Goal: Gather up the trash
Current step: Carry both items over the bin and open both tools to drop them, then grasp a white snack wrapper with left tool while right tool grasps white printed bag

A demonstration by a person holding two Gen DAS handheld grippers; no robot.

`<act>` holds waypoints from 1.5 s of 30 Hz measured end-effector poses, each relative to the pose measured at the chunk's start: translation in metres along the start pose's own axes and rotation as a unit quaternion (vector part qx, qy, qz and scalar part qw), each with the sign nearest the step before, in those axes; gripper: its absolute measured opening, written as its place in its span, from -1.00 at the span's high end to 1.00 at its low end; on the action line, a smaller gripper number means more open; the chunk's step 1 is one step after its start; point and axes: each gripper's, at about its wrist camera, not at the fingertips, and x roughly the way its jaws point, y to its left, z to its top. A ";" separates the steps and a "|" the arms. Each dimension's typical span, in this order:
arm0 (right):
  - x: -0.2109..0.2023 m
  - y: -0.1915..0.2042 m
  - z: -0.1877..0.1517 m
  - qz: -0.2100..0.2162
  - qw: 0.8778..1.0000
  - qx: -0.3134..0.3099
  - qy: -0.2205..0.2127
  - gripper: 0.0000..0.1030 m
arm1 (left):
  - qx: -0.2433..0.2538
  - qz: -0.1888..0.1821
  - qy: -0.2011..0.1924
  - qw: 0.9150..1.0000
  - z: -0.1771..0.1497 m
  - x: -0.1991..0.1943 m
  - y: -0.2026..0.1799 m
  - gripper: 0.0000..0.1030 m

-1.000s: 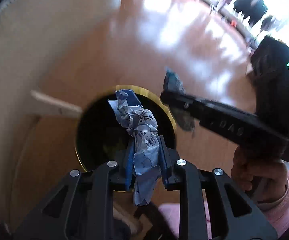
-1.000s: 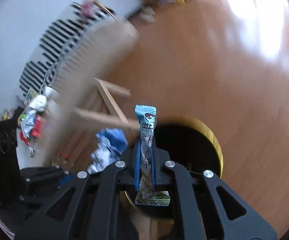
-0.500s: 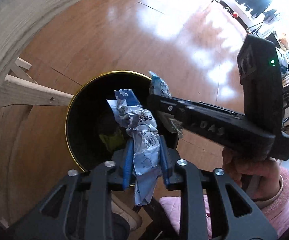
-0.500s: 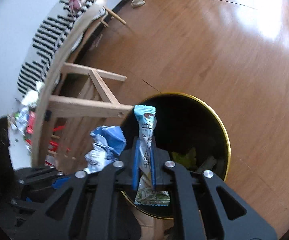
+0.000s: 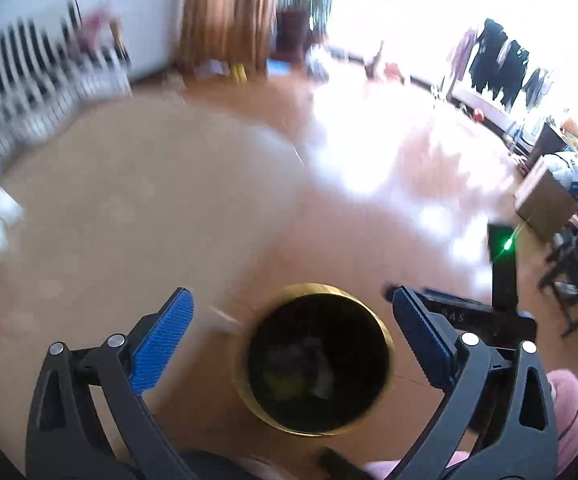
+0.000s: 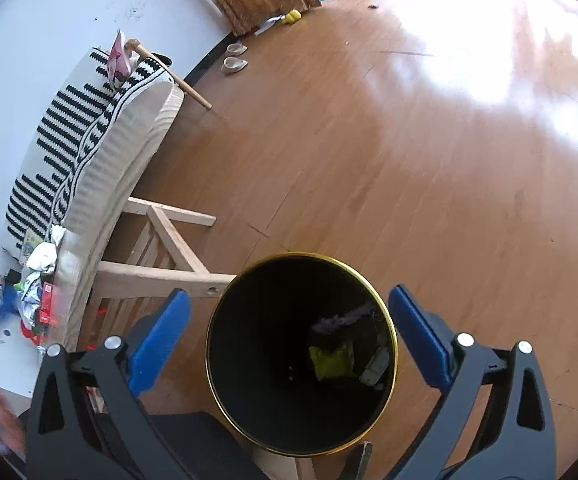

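**Both grippers spread over the bin**

The left gripper (image 5: 291, 322) is opening its jaws wide, nothing between them; the trash bin (image 5: 316, 364) sits just below. The right gripper (image 6: 289, 322) is likewise opening, empty, directly above the bin, where wrappers (image 6: 335, 354) lie inside.

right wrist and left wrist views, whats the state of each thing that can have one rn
left gripper: opening, nothing between the fingers
right gripper: opening, nothing between the fingers
trash bin: upright on the floor, no lid, some trash at the bottom
yellow-green wrapper: lying crumpled inside the bin
wooden bench: standing beside the bin, cushion on top
wrappers: loose in a pile on the white surface, not yet collected
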 end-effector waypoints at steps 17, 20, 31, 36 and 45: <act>-0.004 0.173 -0.011 0.063 0.987 -0.148 0.022 -0.86 | -0.033 0.173 0.124 0.977 -0.151 -0.096 0.328 -0.71; -0.003 0.199 -0.025 0.076 0.981 -0.172 0.039 -0.86 | -0.025 0.096 0.126 0.987 -0.152 -0.089 0.340 -0.40; 0.005 0.282 -0.041 0.088 0.964 -0.244 0.060 -0.86 | -0.159 0.093 0.068 0.981 -0.175 -0.105 0.351 0.85; 0.022 0.379 -0.045 0.130 0.941 -0.309 0.048 -0.86 | -0.238 0.162 0.030 0.957 -0.200 -0.142 0.365 0.85; 0.115 0.515 -0.065 0.145 0.936 -0.305 0.099 -0.71 | -0.326 0.191 0.008 0.926 -0.224 -0.160 0.398 0.85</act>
